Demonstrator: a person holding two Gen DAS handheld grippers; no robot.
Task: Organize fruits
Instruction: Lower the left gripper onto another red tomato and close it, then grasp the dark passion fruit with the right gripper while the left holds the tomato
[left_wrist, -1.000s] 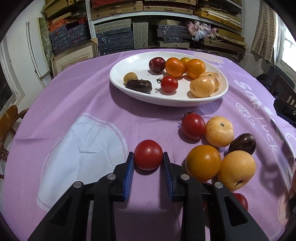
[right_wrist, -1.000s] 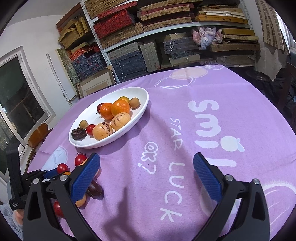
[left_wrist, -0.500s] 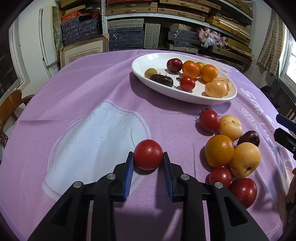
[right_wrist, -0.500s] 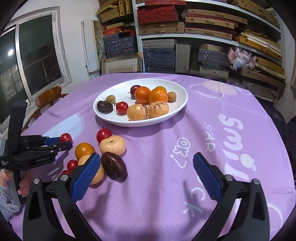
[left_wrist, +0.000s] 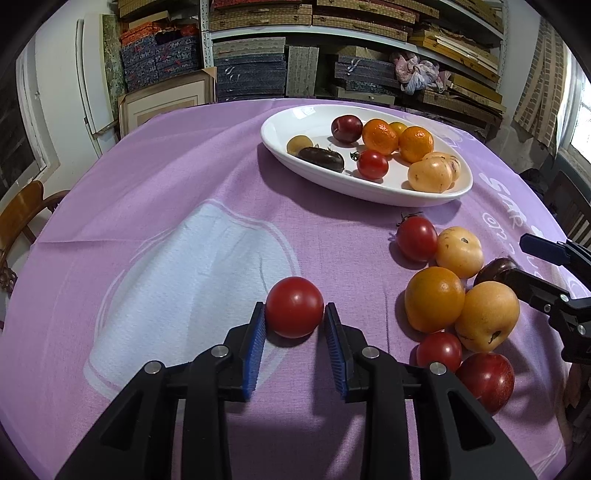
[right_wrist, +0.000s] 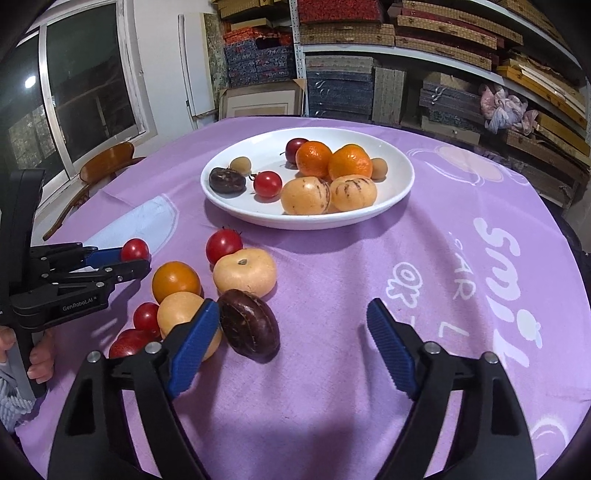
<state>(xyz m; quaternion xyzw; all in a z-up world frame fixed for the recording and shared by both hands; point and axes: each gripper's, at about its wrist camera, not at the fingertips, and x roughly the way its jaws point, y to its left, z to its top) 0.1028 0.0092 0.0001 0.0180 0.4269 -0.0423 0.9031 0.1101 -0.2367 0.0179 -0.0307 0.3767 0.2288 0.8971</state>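
Shelves of stacked boxes back a round desk (left_wrist: 155, 206) under purple cloth. At the left view's six o'clock, the left tool (left_wrist: 294, 334) is clamped on a red tomato (left_wrist: 294, 307) resting on the cloth. The right tool (right_wrist: 291, 343) is closing, its pads apart, a dark brown fruit (right_wrist: 248, 324) between them touching the left pad. Next, probably: grip, lift, and carry both to the white plate (right_wrist: 397, 192) at twelve o'clock.

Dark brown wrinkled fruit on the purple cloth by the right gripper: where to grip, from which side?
Grip the dark brown wrinkled fruit across its broad rounded sides at mid-height, coming from the near open cloth. It lies flattish and tilted, tight against the yellow-orange round fruit at left. The right gripper is closing, left pad beside it.
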